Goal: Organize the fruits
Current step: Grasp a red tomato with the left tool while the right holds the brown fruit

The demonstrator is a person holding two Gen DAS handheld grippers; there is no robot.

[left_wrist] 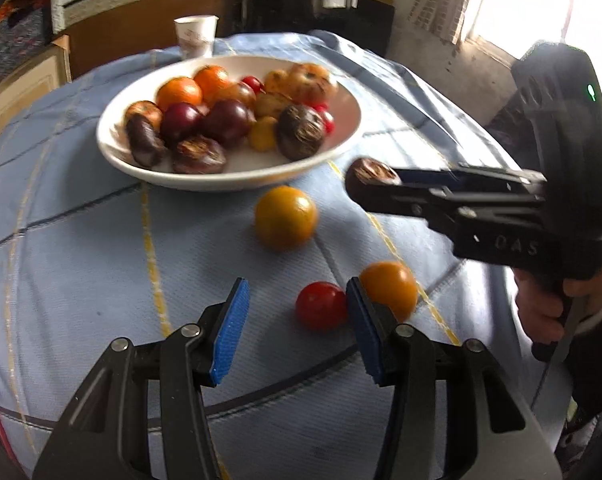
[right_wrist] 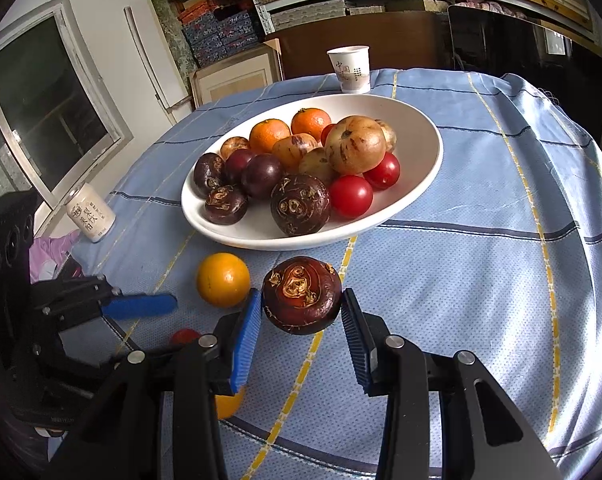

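Observation:
A white bowl [left_wrist: 341,136] [right_wrist: 421,128] full of mixed fruits stands on the blue checked tablecloth. My right gripper [right_wrist: 301,316] is shut on a dark brown water chestnut [right_wrist: 301,300] and holds it above the cloth just in front of the bowl; it also shows in the left wrist view [left_wrist: 371,178]. My left gripper [left_wrist: 297,320] is open and empty, low over the cloth. A red tomato [left_wrist: 321,306] lies between its fingers, near the right pad. An orange fruit [left_wrist: 391,286] lies behind that pad. A yellow-orange fruit [left_wrist: 285,217] [right_wrist: 223,279] lies nearer the bowl.
A paper cup [left_wrist: 195,36] [right_wrist: 349,68] stands behind the bowl. A drink can [right_wrist: 91,212] and a pink cloth [right_wrist: 49,256] are at the table's left edge. Shelves and boxes stand beyond the table.

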